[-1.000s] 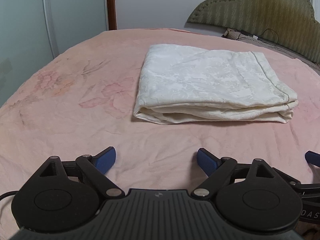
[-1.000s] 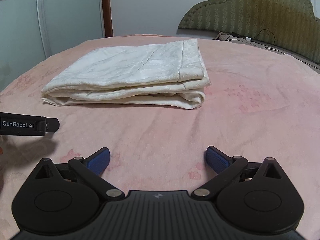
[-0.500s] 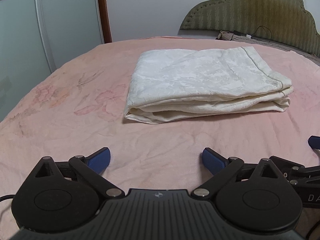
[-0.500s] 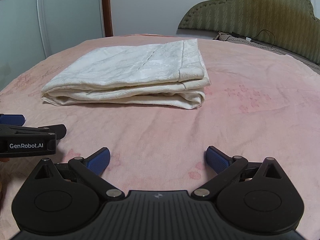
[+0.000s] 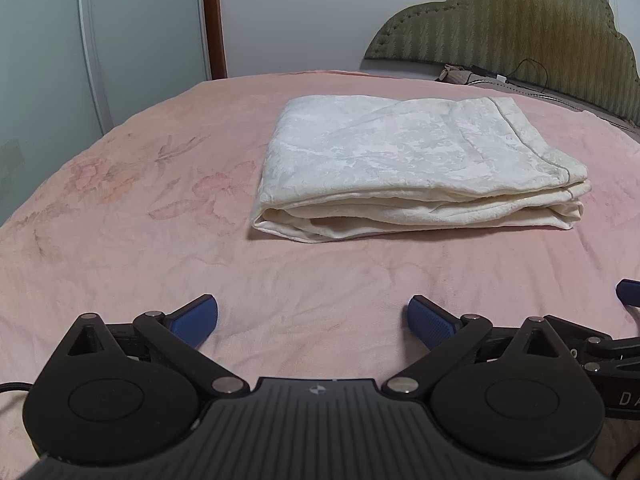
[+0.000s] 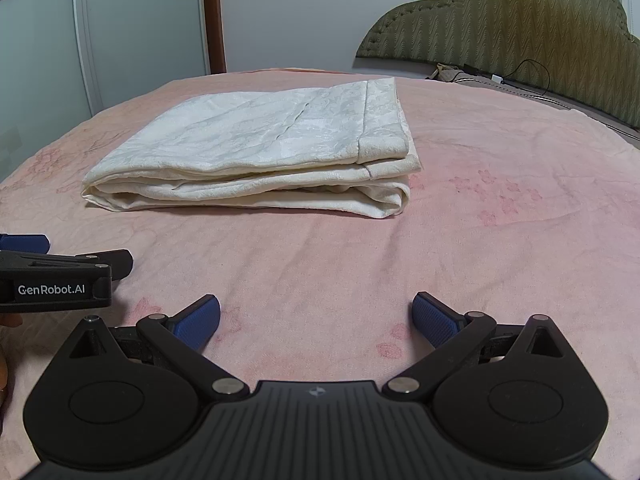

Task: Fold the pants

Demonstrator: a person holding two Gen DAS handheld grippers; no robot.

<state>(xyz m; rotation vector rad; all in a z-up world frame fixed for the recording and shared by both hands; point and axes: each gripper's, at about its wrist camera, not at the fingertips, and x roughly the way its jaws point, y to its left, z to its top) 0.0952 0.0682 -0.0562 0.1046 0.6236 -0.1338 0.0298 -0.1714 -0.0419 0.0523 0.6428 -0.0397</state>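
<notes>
On the pink bedspread [image 5: 120, 264] the cream pants [image 5: 416, 172] lie folded into a flat stack of layers, in the middle of the bed and well apart from both tools. The left gripper [image 5: 312, 320] hangs low over the near cloth with its blue pads [image 5: 196, 320] spread wide and nothing between them; the right gripper [image 6: 316, 318] is likewise spread wide over bare cloth.

From the left wrist view the stack's rounded fold at its left end faces the camera, and the hemmed band runs along its right side; the right gripper's black linkage pokes in at the near right edge. The right wrist view shows the stack further left, with its right end seen end-on, the layers curling one over another, and a seam line across the top panel. It also shows the left gripper from the side at the near left edge, lettered "GenRobot.AI".

A broad strip of bare bedspread lies between the pads and the stack's near edge. Open cloth spreads right of the pants toward the green headboard [image 6: 520, 24], and left toward the pale wardrobe doors [image 5: 48, 60].
</notes>
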